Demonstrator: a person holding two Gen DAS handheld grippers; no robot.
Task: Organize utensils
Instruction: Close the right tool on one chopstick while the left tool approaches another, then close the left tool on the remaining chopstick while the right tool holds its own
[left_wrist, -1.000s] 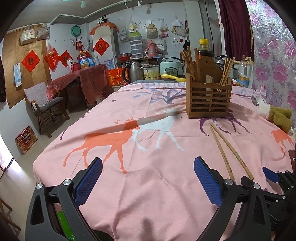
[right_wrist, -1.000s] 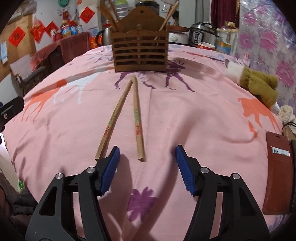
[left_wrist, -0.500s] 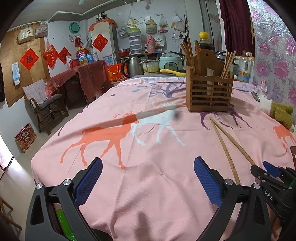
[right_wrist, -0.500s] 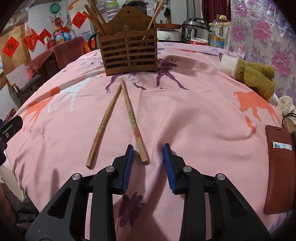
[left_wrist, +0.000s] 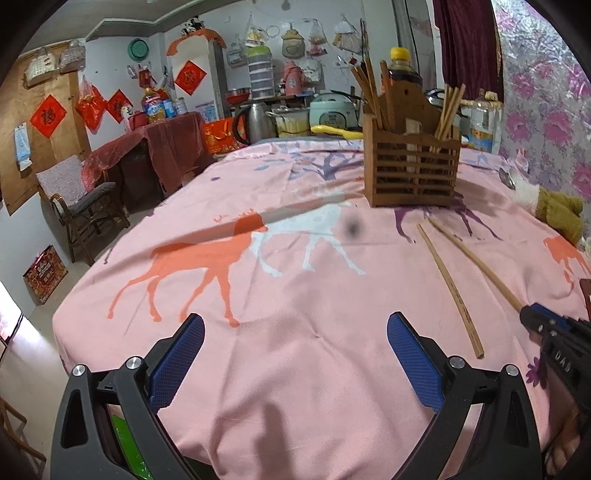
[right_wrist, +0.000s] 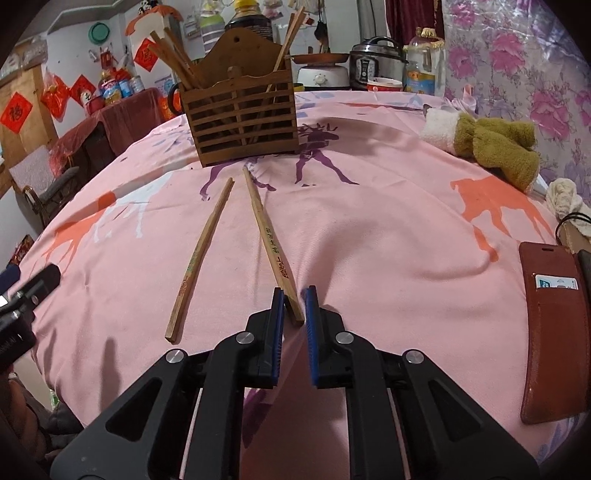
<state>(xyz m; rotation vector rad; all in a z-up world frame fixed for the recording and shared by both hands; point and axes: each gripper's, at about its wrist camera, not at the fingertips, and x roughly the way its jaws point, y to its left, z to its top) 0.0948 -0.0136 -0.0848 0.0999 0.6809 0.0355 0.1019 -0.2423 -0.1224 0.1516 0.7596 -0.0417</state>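
Right gripper (right_wrist: 294, 308) is closing its blue jaws on the near end of one chopstick (right_wrist: 267, 238) lying on the pink tablecloth (right_wrist: 388, 236). Left gripper (left_wrist: 295, 363) hangs wide open over the cloth, holding nothing. Far back stands the wooden chopstick holder (right_wrist: 242, 120); the other chopstick (right_wrist: 201, 254) lies just beside the first

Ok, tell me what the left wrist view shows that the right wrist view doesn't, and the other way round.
Only the left wrist view: the left gripper wide open over bare cloth, a kettle and a wooden chair in the room behind. Only the right wrist view: the red wallet by the table edge, and the right gripper closing with the near end of one chopstick between its pads. Both show: the wooden holder, the second chopstick on the pink tablecloth, and the olive glove.
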